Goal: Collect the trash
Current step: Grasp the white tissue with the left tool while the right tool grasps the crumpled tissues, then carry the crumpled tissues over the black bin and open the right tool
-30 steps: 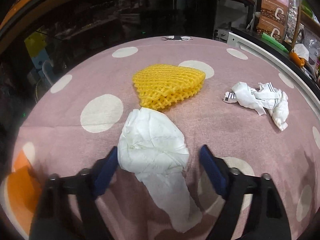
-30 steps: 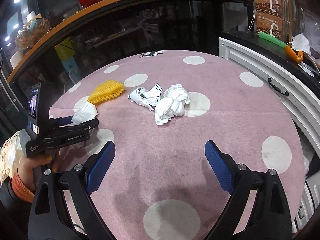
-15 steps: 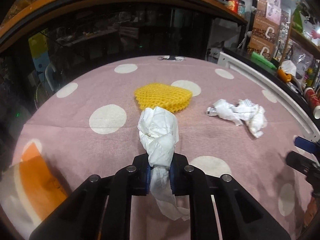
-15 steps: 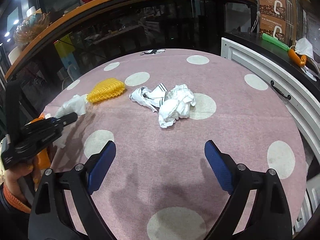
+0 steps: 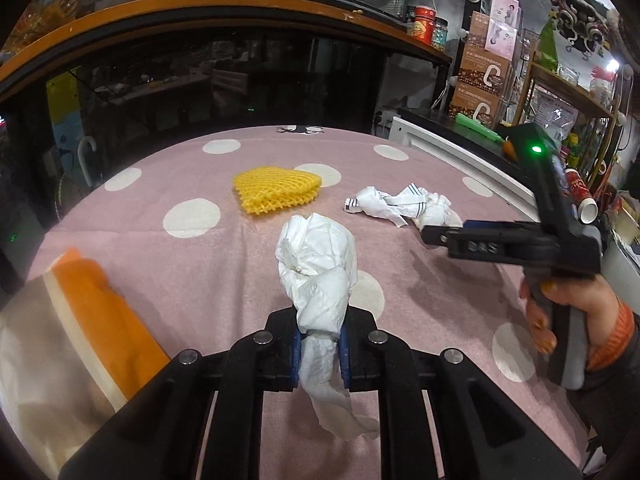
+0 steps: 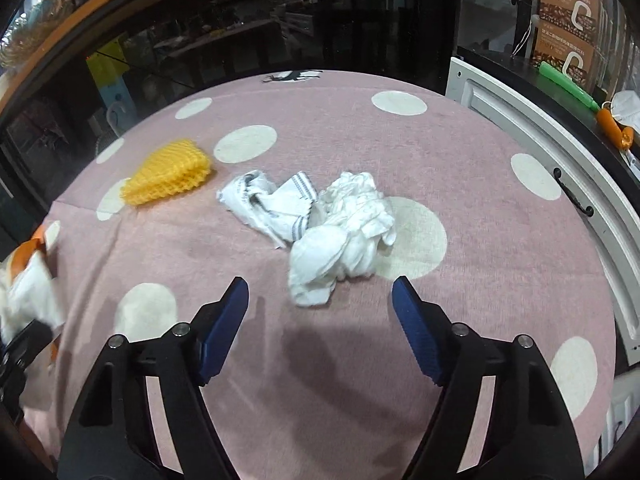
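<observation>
My left gripper is shut on a crumpled white tissue, lifted off the pink dotted tablecloth. A yellow foam fruit net lies farther back. A white crumpled paper heap with striped wrapper lies mid-table. My right gripper hovers just short of that heap, its jaws closing with nothing pressed between the pads; the heap's near end lies ahead of the blue fingertips. In the left wrist view the right gripper reaches in beside the same paper heap.
An orange-and-white bag sits at the table's left edge. A white cabinet borders the right side, with a dark counter behind it. A dark glass display case stands past the table's far edge.
The left gripper shut on the white tissue and lifted it off the cloth. The right gripper moved forward and down toward the paper heap and its jaws narrowed.
</observation>
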